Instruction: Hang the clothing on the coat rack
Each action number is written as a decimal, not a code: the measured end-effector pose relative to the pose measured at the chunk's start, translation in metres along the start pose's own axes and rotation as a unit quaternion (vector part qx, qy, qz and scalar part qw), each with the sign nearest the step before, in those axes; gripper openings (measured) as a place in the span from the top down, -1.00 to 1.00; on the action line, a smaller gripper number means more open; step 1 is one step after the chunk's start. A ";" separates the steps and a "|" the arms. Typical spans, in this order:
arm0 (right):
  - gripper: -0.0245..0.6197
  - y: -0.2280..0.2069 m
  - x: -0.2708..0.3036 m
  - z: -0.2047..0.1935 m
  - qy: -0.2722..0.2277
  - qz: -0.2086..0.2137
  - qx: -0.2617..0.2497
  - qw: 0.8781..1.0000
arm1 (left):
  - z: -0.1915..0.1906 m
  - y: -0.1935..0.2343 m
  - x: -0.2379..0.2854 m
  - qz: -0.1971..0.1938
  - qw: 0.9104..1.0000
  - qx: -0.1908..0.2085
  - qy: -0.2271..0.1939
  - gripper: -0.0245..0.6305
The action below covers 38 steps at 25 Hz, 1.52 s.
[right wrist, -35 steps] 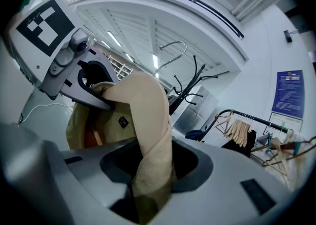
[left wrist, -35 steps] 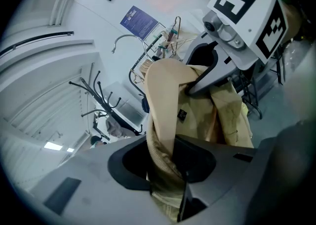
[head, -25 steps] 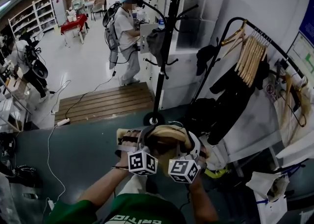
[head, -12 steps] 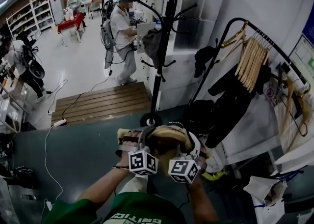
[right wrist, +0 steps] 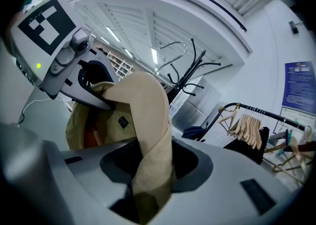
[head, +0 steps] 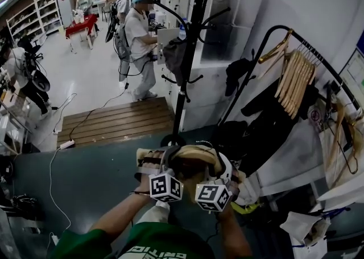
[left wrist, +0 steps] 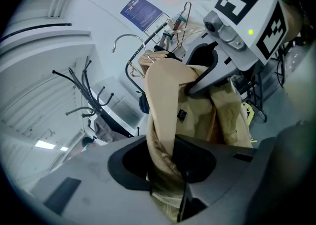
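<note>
In the head view, the beige jacket [head: 193, 154] hangs bunched just short of the black coat rack [head: 187, 53], with the left tongs [head: 151, 164] nearer its base. In the left gripper view, those tongs pinch a collar fold. In the right gripper view, the right tongs [right wrist: 148, 179] clamp another, and the collar runs crosswise to the rack's pole.

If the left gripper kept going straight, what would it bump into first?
The beige fabric garment that the left gripper itself clamps. Right behind it, probably the right gripper, which holds the same garment.
</note>
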State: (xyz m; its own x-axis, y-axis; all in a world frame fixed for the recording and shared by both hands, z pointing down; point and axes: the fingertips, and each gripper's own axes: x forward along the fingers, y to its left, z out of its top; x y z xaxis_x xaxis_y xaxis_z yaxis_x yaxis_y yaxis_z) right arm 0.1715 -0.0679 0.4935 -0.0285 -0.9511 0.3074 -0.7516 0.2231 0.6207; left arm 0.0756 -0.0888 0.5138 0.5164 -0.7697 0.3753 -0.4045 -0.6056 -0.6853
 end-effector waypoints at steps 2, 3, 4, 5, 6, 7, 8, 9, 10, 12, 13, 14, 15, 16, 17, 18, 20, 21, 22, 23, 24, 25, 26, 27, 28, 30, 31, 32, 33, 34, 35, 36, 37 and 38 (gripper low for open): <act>0.44 -0.003 0.011 0.002 0.001 -0.001 0.000 1.000 | -0.001 0.006 0.009 -0.001 1.000 0.000 -0.001 0.57; 0.44 -0.005 0.016 0.003 0.001 -0.001 0.000 1.000 | -0.002 0.010 0.014 -0.001 1.000 0.000 -0.002 0.57; 0.44 -0.006 0.022 0.004 0.003 -0.001 0.000 1.000 | -0.004 0.013 0.019 -0.003 1.000 0.000 -0.002 0.57; 0.44 -0.007 0.027 0.005 0.004 -0.001 0.000 1.000 | -0.005 0.017 0.023 -0.004 1.000 -0.001 -0.002 0.57; 0.44 -0.008 0.033 0.006 0.006 -0.001 0.000 1.000 | -0.006 0.020 0.028 -0.006 1.000 -0.001 -0.003 0.57; 0.44 -0.010 0.038 0.008 0.007 -0.002 0.000 1.000 | -0.008 0.024 0.033 -0.007 1.000 -0.001 -0.004 0.57; 0.44 -0.012 0.043 0.010 0.008 -0.003 0.000 1.000 | -0.009 0.028 0.037 -0.008 1.000 -0.002 -0.005 0.57; 0.44 -0.013 0.049 0.011 0.009 -0.004 0.000 1.000 | -0.009 0.032 0.042 -0.009 1.000 -0.002 -0.006 0.57; 0.44 -0.015 0.055 0.013 0.009 -0.005 0.000 1.000 | -0.010 0.036 0.047 -0.009 1.000 -0.001 -0.008 0.57; 0.44 -0.018 0.067 0.016 0.012 -0.007 0.001 1.000 | -0.012 0.045 0.057 -0.010 1.000 -0.001 -0.011 0.57; 0.44 -0.019 0.073 0.018 0.013 -0.008 0.001 1.000 | -0.014 0.049 0.062 -0.011 1.000 -0.001 -0.012 0.57; 0.44 -0.020 0.079 0.019 0.015 -0.008 0.001 1.000 | -0.015 0.053 0.067 -0.013 1.000 -0.001 -0.013 0.57; 0.44 -0.021 0.085 0.021 0.016 -0.009 0.001 1.000 | -0.017 0.057 0.071 -0.014 1.000 -0.001 -0.013 0.57; 0.44 -0.021 0.091 0.023 0.017 -0.010 0.000 1.000 | -0.020 0.061 0.076 -0.015 1.000 -0.001 -0.015 0.57; 0.44 -0.022 0.096 0.026 0.018 -0.011 0.001 1.000 | -0.022 0.066 0.080 -0.016 1.000 -0.001 -0.016 0.57; 0.44 -0.023 0.102 0.028 0.019 -0.013 0.001 1.000 | -0.023 0.071 0.084 -0.017 1.000 -0.001 -0.018 0.57; 0.44 -0.023 0.112 0.032 0.022 -0.016 0.002 1.000 | -0.027 0.078 0.092 -0.020 1.000 0.000 -0.021 0.57; 0.44 -0.024 0.117 0.033 0.023 -0.017 0.003 1.000 | -0.029 0.081 0.095 -0.022 1.000 0.001 -0.022 0.57; 0.44 -0.024 0.121 0.034 0.024 -0.019 0.003 1.000 | -0.030 0.085 0.099 -0.024 0.999 0.002 -0.024 0.57; 0.44 -0.025 0.127 0.036 0.024 -0.022 0.003 0.999 | -0.032 0.089 0.103 -0.024 0.999 0.004 -0.025 0.57; 0.44 -0.026 0.132 0.037 0.025 -0.024 0.003 0.999 | -0.033 0.093 0.108 -0.024 0.999 0.006 -0.027 0.57; 0.44 -0.027 0.137 0.039 0.025 -0.025 0.004 0.999 | -0.035 0.097 0.112 -0.024 0.999 0.007 -0.027 0.57; 0.44 -0.027 0.142 0.039 0.027 -0.026 0.006 0.999 | -0.036 0.099 0.116 -0.026 0.999 0.008 -0.028 0.57; 0.44 -0.028 0.146 0.038 0.029 -0.026 0.007 0.999 | -0.037 0.100 0.120 -0.028 0.999 0.008 -0.028 0.57; 0.44 -0.028 0.149 0.037 0.030 -0.026 0.008 0.999 | -0.038 0.101 0.124 -0.031 0.999 0.008 -0.028 0.57; 0.44 -0.029 0.157 0.035 0.032 -0.024 0.008 0.999 | -0.041 0.102 0.132 -0.034 0.999 0.007 -0.026 0.57; 0.44 -0.029 0.162 0.035 0.032 -0.023 0.007 0.999 | -0.042 0.103 0.135 -0.034 0.999 0.007 -0.025 0.57; 0.44 -0.030 0.166 0.035 0.032 -0.022 0.007 0.999 | -0.043 0.104 0.139 -0.034 0.999 0.006 -0.023 0.57; 0.44 -0.030 0.170 0.035 0.031 -0.021 0.006 0.999 | -0.044 0.106 0.142 -0.035 0.999 0.006 -0.022 0.57; 0.44 -0.031 0.174 0.035 0.031 -0.019 0.005 0.999 | -0.045 0.107 0.146 -0.035 0.999 0.005 -0.020 0.57; 0.44 -0.032 0.178 0.034 0.030 -0.017 0.005 0.999 | -0.046 0.107 0.149 -0.036 0.999 0.003 -0.018 0.57; 0.44 -0.032 0.182 0.032 0.029 -0.014 0.004 0.999 | -0.048 0.107 0.153 -0.036 0.999 0.002 -0.015 0.57; 0.44 -0.033 0.187 0.030 0.028 -0.010 0.004 1.000 | -0.048 0.107 0.157 -0.036 0.999 0.000 -0.013 0.57; 0.44 -0.034 0.191 0.028 0.027 -0.008 0.004 1.000 | -0.049 0.107 0.162 -0.035 0.999 0.000 -0.010 0.57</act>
State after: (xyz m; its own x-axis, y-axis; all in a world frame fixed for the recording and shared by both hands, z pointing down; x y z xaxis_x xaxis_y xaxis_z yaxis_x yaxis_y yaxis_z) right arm 0.1730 -0.2631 0.5108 0.0185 -0.9416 0.3363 -0.7566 0.2067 0.6204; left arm 0.0791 -0.2882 0.5319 0.5590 -0.7209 0.4096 -0.3670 -0.6581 -0.6575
